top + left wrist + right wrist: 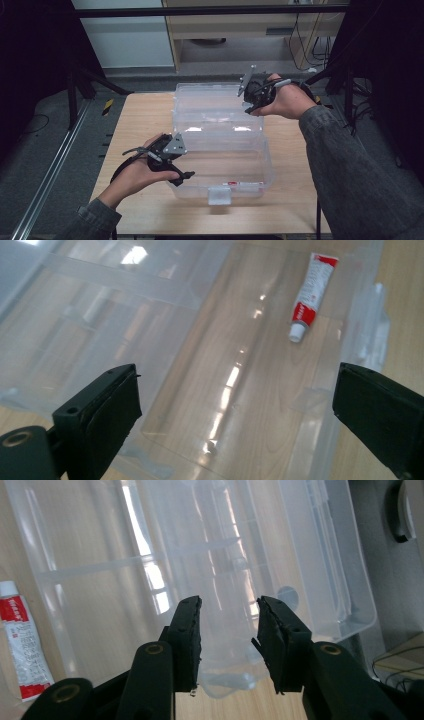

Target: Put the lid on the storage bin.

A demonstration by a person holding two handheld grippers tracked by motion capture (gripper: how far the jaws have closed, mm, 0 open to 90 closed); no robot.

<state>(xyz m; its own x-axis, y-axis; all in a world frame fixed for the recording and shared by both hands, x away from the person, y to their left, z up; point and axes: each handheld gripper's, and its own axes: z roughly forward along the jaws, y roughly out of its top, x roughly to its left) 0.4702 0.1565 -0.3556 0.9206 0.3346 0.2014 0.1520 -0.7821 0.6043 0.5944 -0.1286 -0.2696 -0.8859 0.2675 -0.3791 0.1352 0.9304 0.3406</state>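
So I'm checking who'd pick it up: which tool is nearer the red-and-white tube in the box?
Left. The left tool sits at the clear box's near left corner, the tube along the near wall. The right tool is over the far side.

I'm looking at a clear, colourless plastic box sitting on a pale wood-grain table. Inside it I'm seeing a white tube with red bands and a white cap. My grippers' jaws are showing matte black.
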